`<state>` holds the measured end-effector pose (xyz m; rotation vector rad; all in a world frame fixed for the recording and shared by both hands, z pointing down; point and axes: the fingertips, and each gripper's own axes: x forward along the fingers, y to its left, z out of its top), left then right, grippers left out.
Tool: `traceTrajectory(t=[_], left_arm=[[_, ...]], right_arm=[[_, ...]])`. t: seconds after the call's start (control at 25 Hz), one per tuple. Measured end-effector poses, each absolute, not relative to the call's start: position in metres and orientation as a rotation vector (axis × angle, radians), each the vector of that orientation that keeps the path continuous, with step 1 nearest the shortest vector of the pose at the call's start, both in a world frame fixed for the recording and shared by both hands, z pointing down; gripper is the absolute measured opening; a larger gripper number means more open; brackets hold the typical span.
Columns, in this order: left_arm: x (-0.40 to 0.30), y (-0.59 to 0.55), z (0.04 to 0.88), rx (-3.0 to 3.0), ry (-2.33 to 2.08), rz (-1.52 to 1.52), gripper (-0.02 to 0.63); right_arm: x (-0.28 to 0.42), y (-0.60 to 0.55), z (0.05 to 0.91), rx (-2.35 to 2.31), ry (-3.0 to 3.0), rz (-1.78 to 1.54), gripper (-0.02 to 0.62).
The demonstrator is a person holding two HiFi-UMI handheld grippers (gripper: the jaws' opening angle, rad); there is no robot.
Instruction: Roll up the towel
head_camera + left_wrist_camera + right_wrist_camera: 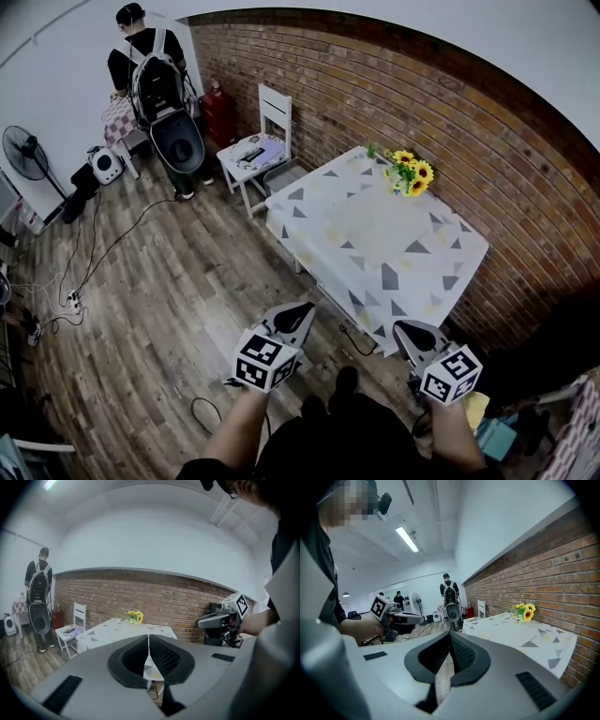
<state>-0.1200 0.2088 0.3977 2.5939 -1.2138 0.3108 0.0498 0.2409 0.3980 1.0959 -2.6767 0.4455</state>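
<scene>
1. L gripper (300, 317) & R gripper (412, 334) are both sitting clenched, nothing btwn the jaws.
2. Towel (370, 225) is prob. the paler patch lying flat mid-worktop (309, 246), this side of the flowers (411, 173); its edges are too faint to be sure.
3. It's lying ahead of both grippers, well apart from them. R gripper is hanging nearer, by the worktop's near corner.
4. Its long axis isn't readable. I'm guessing a reach over the near edge comes next.

My left gripper (302, 309) and right gripper (405, 330) are basically twins: light grey plastic shells, black ribbed pads (161, 656) lining the jaws, little dark slots (65, 693) on top, a white cube (265, 361) with black square markers each, and I'm wearing dark clothes.
</scene>
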Motion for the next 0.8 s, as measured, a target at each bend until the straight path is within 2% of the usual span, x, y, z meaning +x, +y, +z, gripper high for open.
traceTrajectory(t=[0.8], left_arm=[[-0.074,0.001,0.439,2.514,-1.171,0.498,0.021]], right_arm=[[0.079,0.017,0.449,0.993,-2.616,0.542,0.015]])
